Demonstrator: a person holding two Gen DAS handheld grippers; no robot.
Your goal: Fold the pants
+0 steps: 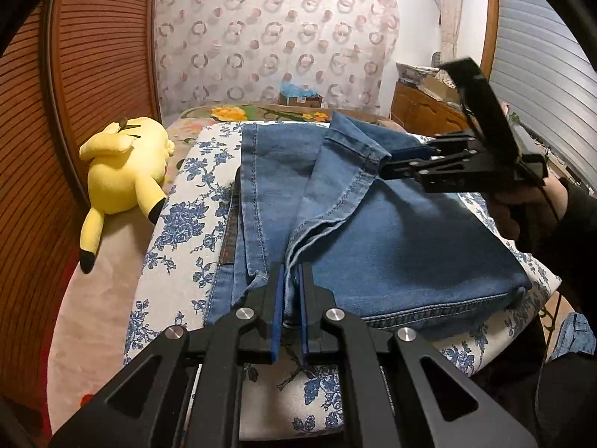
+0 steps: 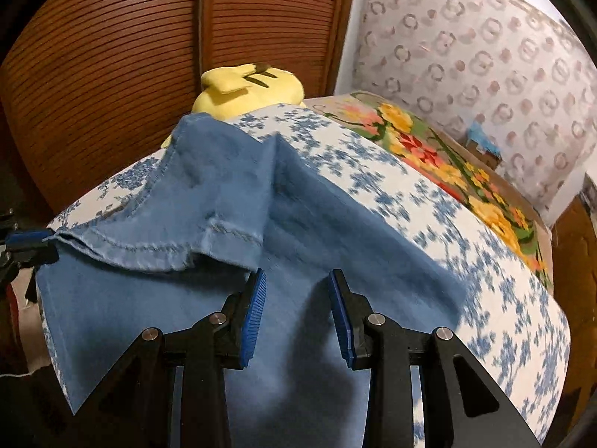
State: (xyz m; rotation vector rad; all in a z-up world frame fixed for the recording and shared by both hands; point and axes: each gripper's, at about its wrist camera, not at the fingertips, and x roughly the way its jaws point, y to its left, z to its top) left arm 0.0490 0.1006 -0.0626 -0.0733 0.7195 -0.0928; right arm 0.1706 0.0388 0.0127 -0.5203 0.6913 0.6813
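Observation:
Blue denim pants (image 1: 391, 231) lie partly folded on a white cloth with blue flowers (image 1: 186, 201). My left gripper (image 1: 291, 272) is shut on the hem edge of a pant leg at the near side. My right gripper (image 2: 296, 280) is open just above the denim (image 2: 231, 194), beside a folded-over hem with stitching, holding nothing. It shows in the left wrist view (image 1: 388, 170) at the far right corner of the pants, its tips right by the cloth. The left gripper's blue pads (image 2: 28, 239) show at the left edge of the right wrist view.
A yellow plush toy (image 1: 123, 171) lies left of the cloth, by a brown slatted door (image 1: 93, 56). A flowered blanket (image 2: 447, 164) lies beyond. A wooden cabinet (image 1: 421, 112) stands at the back right. A patterned curtain (image 1: 276, 37) hangs behind.

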